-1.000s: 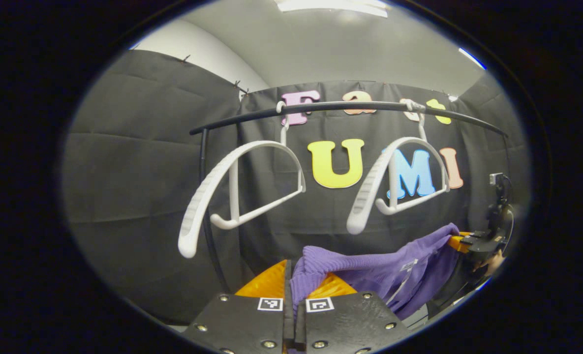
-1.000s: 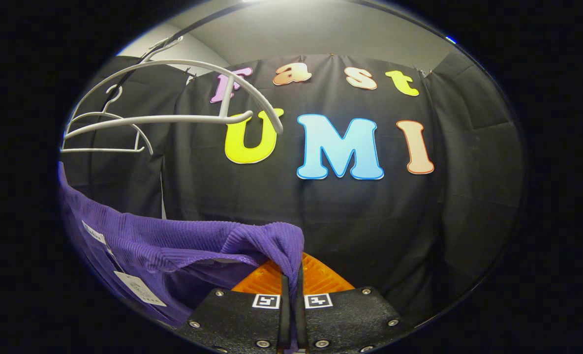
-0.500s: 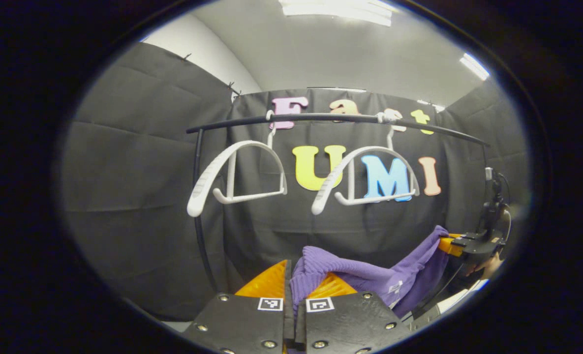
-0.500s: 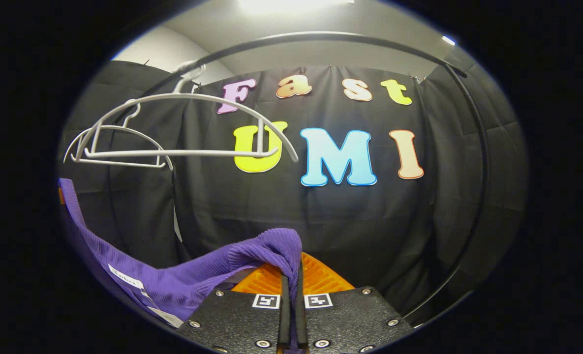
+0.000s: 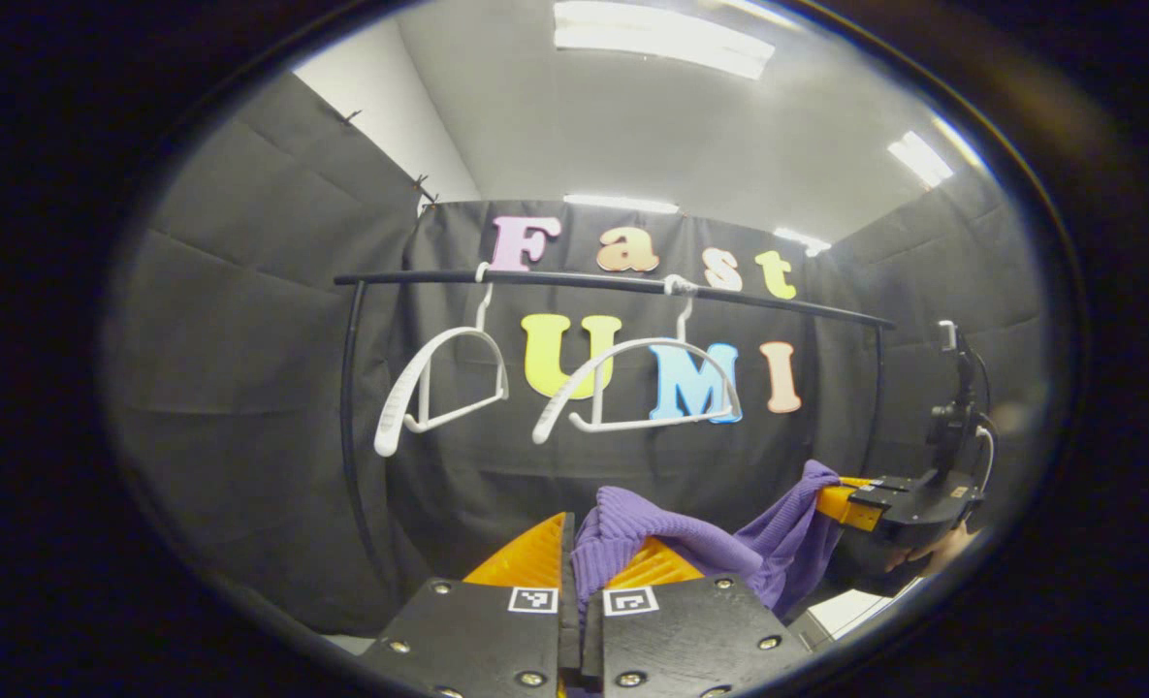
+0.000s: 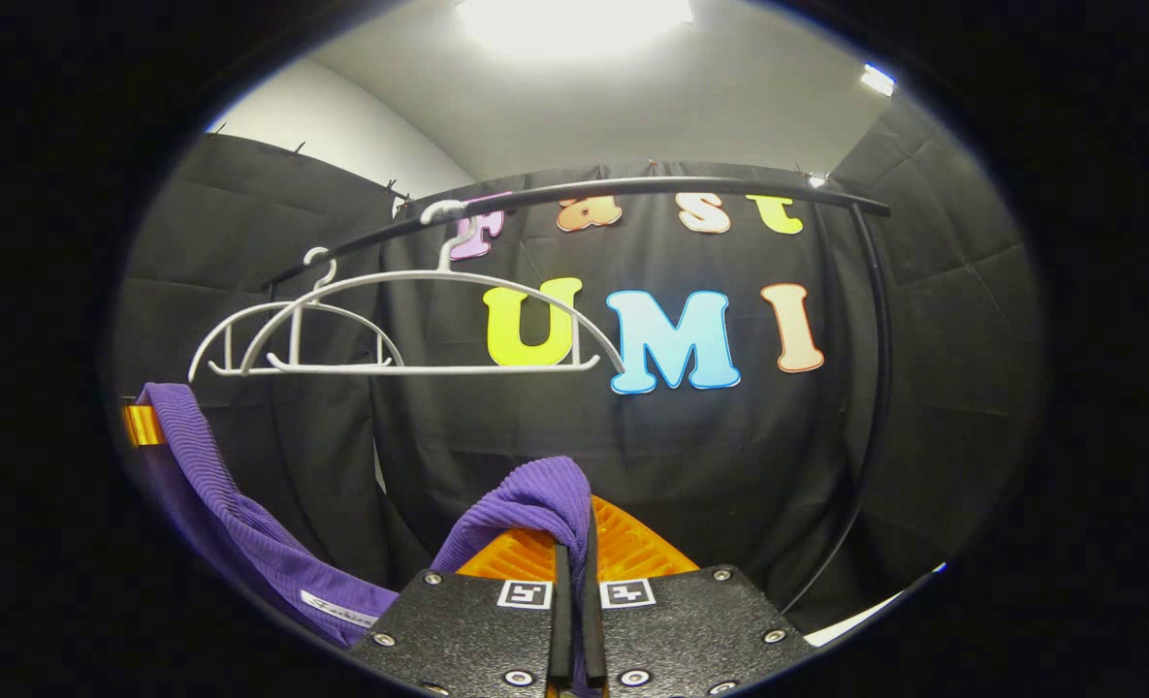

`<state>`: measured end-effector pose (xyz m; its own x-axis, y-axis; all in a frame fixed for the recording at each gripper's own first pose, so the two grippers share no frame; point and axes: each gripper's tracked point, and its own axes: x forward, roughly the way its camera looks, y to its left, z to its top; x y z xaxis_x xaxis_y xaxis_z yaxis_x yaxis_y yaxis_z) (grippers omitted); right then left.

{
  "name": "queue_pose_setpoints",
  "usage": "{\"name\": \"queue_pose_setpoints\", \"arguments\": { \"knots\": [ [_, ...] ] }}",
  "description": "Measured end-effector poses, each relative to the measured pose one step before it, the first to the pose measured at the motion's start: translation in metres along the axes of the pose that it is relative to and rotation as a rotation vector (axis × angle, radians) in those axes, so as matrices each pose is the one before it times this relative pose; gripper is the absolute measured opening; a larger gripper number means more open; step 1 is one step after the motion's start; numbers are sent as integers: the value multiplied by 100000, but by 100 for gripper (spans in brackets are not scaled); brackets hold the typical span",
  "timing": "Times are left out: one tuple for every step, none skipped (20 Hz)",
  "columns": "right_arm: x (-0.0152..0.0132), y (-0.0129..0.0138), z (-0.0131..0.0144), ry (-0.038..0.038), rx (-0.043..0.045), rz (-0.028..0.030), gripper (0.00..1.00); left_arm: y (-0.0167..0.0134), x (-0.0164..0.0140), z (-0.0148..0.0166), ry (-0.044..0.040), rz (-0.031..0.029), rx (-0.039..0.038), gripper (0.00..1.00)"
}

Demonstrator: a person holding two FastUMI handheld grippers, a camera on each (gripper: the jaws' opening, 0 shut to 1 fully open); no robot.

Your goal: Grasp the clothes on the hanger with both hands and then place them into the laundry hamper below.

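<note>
A purple ribbed garment (image 5: pixel 700 538) hangs off the hangers, stretched between my two grippers. My left gripper (image 5: pixel 574 572) is shut on one bunched end of it at the bottom of the left gripper view. My right gripper (image 6: pixel 574 567) is shut on the other end (image 6: pixel 535 499); the cloth sags away to the left (image 6: pixel 215 523). The right gripper (image 5: pixel 841 499) also appears at the right of the left gripper view, held by a hand (image 5: pixel 928 555). Two bare white hangers (image 5: pixel 438 388) (image 5: pixel 637 383) hang on the black rail (image 5: pixel 613 283). The hamper is out of sight.
The black rail rests on upright posts (image 5: pixel 349 427) (image 6: pixel 875 388) in front of the black cloth wall. Both white hangers (image 6: pixel 429 325) hang near the rail's left part in the right gripper view. A pale patch of floor (image 5: pixel 850 613) lies low at the right.
Both grippers have drawn back and down from the rail with the garment; hangers and rail look smaller and farther. The cloth between them sags more, and the grippers have come closer together.
</note>
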<state>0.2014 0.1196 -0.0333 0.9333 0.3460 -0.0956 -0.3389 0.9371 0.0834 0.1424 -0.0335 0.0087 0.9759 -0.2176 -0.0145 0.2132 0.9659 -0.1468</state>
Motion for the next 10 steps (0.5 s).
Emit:
{"name": "queue_pose_setpoints", "arguments": {
  "knots": [
    [-915,418,22,-221,-95,-125,4,-443,-412,87,-456,-1810,-848,2],
    [-818,416,142,43,12,-70,4,-434,-284,152,-444,-1298,-784,2],
    [-752,349,70,-177,314,-269,4,-499,-182,113,-481,-1725,-1034,7],
    [-813,433,125,-72,352,-17,4,-531,-303,88,-209,-1643,-1078,2],
    [-921,629,57,-122,56,119,4,-349,-229,-16,-243,-1576,-860,2],
    [-689,496,107,-18,-233,154,4,-368,-232,44,-319,-1381,-767,7],
    [-582,433,-153,-28,-275,375,4,-453,-164,-63,-166,-1275,-720,2],
    [-501,443,-123,316,21,468,4,-485,-157,-110,85,-1083,-702,2],
    [-269,472,-347,664,198,666,4,-470,-93,-303,327,-1096,-331,2],
    [-312,489,-401,932,197,575,2,-406,-187,-343,603,-846,-17,2]
  ]
}}
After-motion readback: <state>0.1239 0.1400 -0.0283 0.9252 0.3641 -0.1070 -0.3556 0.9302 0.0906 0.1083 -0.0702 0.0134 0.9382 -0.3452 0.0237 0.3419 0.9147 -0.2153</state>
